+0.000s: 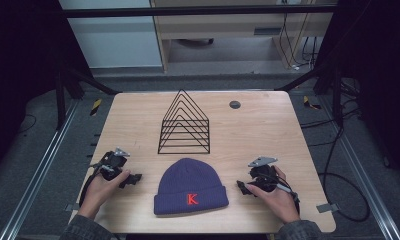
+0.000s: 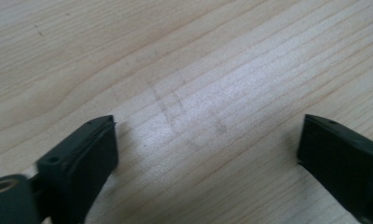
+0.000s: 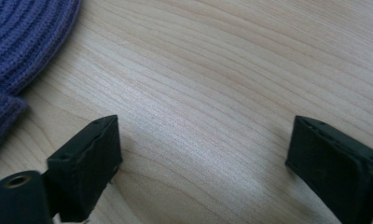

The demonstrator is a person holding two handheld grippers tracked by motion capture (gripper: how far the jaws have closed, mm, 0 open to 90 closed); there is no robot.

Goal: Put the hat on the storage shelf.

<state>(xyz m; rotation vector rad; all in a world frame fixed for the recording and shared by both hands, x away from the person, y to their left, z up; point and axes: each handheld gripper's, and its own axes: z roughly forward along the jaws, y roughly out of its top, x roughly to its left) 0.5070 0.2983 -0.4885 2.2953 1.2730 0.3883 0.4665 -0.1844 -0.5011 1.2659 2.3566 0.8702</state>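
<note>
A purple hat (image 1: 190, 186) lies flat on the wooden desk (image 1: 268, 130), near the front edge and in the middle. It has a red letter K on its folded rim. The rim is the side nearest the person.

The left gripper (image 1: 132, 179) sits on the desk just to the left of the hat. A hand (image 1: 104, 186) holds it. Its fingers (image 2: 84, 158) are wide apart with nothing between them, just bare wood. They do not touch the hat.

The right gripper (image 1: 242, 187) sits on the desk just to the right of the hat, held by the other hand (image 1: 278, 195). Its fingers (image 3: 89, 163) are wide apart too, and nothing is between them. In the right gripper view the hat (image 3: 21, 51) is close by at the upper left, but the fingers are not on it.

Behind the hat stands a black wire rack (image 1: 184, 125) shaped like a row of triangles. A small dark round thing (image 1: 235, 104) lies farther back on the desk.
</note>
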